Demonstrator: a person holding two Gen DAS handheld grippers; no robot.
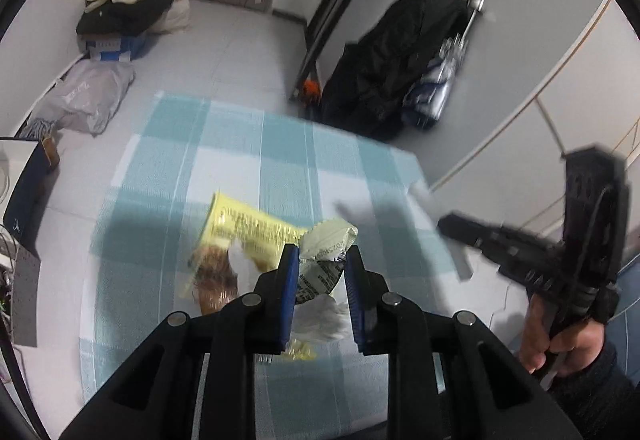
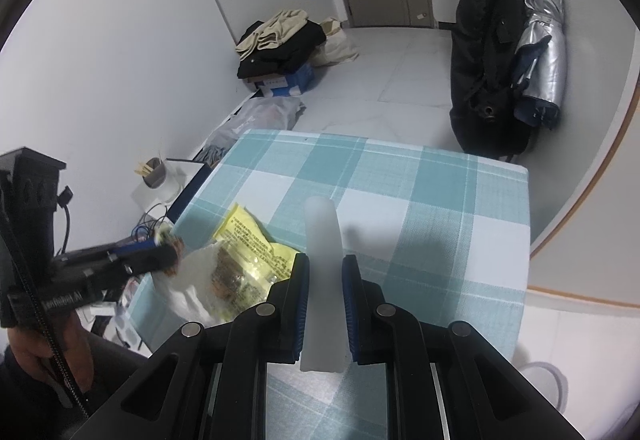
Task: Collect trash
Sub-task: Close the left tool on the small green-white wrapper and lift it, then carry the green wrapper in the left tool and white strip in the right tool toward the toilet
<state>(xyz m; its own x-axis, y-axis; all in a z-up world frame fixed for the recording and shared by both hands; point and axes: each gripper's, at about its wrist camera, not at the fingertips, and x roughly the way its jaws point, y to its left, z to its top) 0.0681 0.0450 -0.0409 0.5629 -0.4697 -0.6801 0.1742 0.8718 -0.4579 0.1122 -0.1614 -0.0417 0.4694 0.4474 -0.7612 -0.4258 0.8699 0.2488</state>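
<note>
Teal-and-white check tablecloth (image 2: 440, 200) over a table, both views.

Left wrist view, L to R: clothes heap (image 1: 128, 0) on a blue box by the far wall, grey plastic bag (image 1: 86, 100) on the floor nearer. Mid-frame, yellow snack wrapper (image 1: 248, 232) flat on the cloth w/ a brown smear or crumbs at its near end, white tissue beside it. Left gripper (image 1: 322, 260) at bottom centre, jaws narrowed and pinching a small crumpled white wrapper (image 1: 324, 252) w/ black print; wrapper sticks up past the blue pads, seems just off the cloth, can't tell for sure. Black coat (image 1: 396, 52) hanging on the far R wall. Far R: right gripper (image 1: 444, 224), blurred, gripped by a hand (image 1: 560, 340) in a dark sleeve.

Right wrist view, L to R: left gripper (image 2: 168, 244) coming in from the L edge, blurred, tip above the L rim of the table near the wrapper pile; hand below it at the frame corner. Cup w/ sticks (image 2: 154, 172) on a low white stand beyond. Yellow snack wrapper (image 2: 256, 248) and clear/white plastic on the cloth's near-L part. Centre: right gripper (image 2: 324, 260), jaws pressed onto a translucent white tube-like piece (image 2: 322, 260) running lengthwise between the pads, far end poking out ahead. R: black coat (image 2: 492, 40), silver folded umbrella (image 2: 544, 56) beside it.
</note>
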